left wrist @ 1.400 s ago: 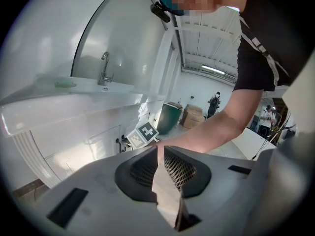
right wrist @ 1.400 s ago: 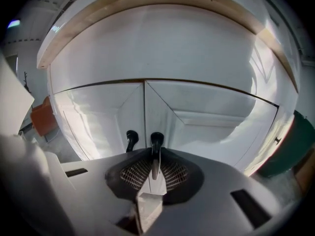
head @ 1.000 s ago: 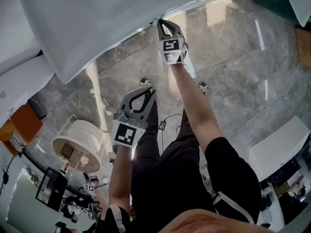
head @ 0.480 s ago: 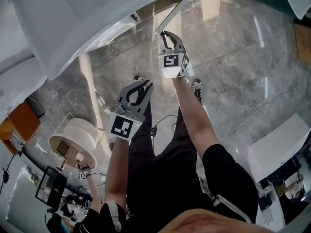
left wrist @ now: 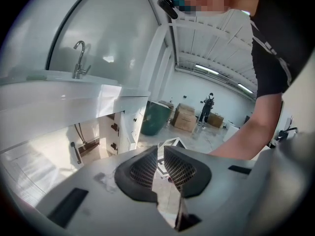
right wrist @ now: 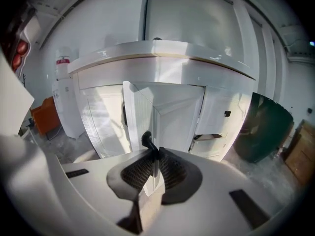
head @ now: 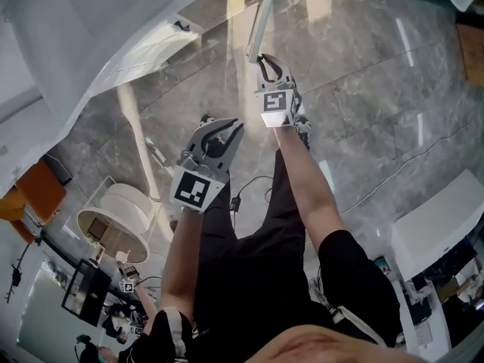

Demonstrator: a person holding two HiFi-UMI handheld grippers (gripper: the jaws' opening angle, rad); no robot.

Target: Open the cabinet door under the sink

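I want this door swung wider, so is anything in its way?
Nothing visible blocks it. The right gripper holds the door by its edge, over bare floor; the left gripper hangs aside.

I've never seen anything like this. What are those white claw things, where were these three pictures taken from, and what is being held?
No robot here: a person wears a head camera looking down and holds a two-jaw gripper in each hand. The other two pictures come from cameras on those grippers. The right gripper is shut on the edge of the cabinet door beside its black handle; the door stands partly open. The left gripper holds nothing, jaws nearly together. Above sits a sink with a tap; below is grey floor.
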